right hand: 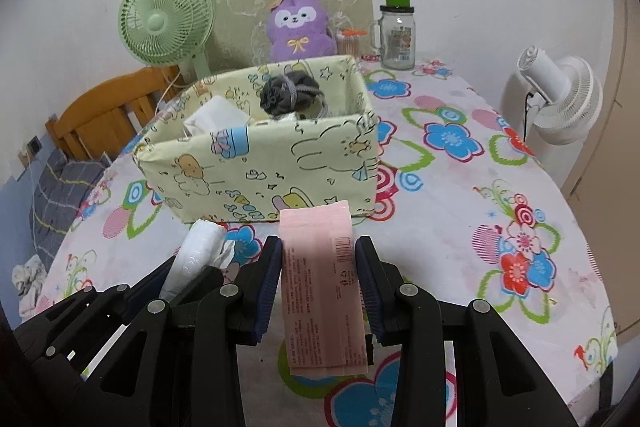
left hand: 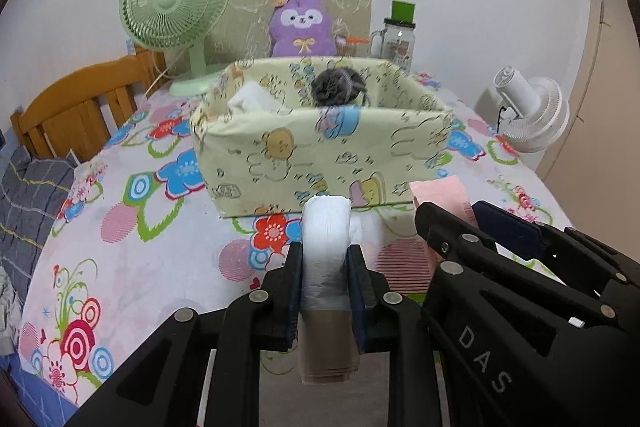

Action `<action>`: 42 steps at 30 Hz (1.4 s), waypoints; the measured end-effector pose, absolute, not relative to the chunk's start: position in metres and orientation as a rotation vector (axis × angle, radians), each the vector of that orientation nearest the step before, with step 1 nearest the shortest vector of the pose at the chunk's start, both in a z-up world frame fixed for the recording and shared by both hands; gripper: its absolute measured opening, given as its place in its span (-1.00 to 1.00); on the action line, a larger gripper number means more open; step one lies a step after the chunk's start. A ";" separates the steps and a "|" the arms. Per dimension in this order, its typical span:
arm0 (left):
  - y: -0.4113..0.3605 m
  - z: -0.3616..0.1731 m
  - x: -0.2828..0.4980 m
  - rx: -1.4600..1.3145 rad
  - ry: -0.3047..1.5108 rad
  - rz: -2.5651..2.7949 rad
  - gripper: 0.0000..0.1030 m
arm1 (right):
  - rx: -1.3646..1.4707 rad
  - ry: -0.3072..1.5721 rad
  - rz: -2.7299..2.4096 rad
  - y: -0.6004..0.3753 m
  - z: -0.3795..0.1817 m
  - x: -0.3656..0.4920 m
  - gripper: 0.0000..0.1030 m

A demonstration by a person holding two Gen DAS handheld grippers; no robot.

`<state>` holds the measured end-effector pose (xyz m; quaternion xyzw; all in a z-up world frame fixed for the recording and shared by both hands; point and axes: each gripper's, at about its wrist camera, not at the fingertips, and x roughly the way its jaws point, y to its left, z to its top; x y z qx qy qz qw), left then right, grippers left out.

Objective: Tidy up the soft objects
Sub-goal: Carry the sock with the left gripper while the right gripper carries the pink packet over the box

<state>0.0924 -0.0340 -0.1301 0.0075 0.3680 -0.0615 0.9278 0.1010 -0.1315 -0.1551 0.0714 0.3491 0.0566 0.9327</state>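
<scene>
Left gripper: we see its jaws clamped on a white rolled pack, whose top stands clear above the fingertips.
Right gripper: we see its pads pressed against the two long edges of a flat pink packet, which runs up past the fingertips and down between the fingers.
Gripper relation: we find the two side by side, the right one to the right of the left one, each held above the flowered tablecloth.
Fabric box: we place it just beyond both sets of fingertips, open-topped, pale yellow with cartoon animals.
Box contents: we note a grey mesh puff toward its far side and a white folded item to the left of that.
Beyond the box: we see a green desk fan far left, a purple plush toy at centre, and a glass jar mug to the right.
Far right: we see a white fan beside the table edge.
</scene>
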 end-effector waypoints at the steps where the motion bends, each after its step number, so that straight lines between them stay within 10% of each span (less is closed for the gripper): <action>1: -0.035 -0.127 0.091 0.014 0.748 -0.127 -0.61 | 0.148 0.708 0.114 -0.133 -0.151 0.099 -0.19; 42: -0.044 -0.026 0.099 0.047 0.581 -0.149 -0.61 | 0.150 0.555 0.114 -0.144 -0.043 0.104 -0.19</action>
